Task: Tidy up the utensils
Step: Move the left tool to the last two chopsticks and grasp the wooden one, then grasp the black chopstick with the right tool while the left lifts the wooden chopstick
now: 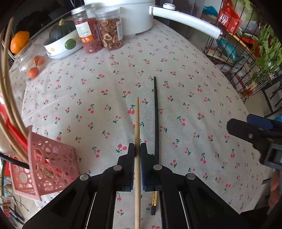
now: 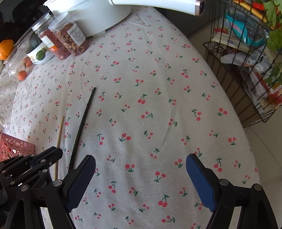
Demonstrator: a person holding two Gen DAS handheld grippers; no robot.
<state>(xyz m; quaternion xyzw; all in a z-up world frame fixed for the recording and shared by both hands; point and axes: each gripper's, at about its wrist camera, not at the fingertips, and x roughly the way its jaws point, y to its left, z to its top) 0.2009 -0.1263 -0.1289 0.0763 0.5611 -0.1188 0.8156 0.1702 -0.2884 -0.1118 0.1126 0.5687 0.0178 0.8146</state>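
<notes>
My left gripper [image 1: 137,149] is shut on a light wooden chopstick [image 1: 137,123], which runs straight up between its pads and sits a little above the cherry-print cloth. A black chopstick [image 1: 155,112] with a gold-patterned end lies on the cloth just right of it. In the right wrist view the wooden chopstick [image 2: 59,135] and the black chopstick [image 2: 82,123] show at the left, with the left gripper [image 2: 52,153] beside them. My right gripper [image 2: 141,167] stands open over bare cloth, nothing between its blue pads. A pink perforated utensil basket [image 1: 51,167] at the left holds several chopsticks.
At the back stand two jars [image 1: 98,30] of dried food, a bowl [image 1: 61,45] with a squash, a clear jar of small oranges [image 1: 33,65] and a white appliance [image 1: 134,15] with a long handle. A wire rack [image 1: 246,58] of packets flanks the table's right edge.
</notes>
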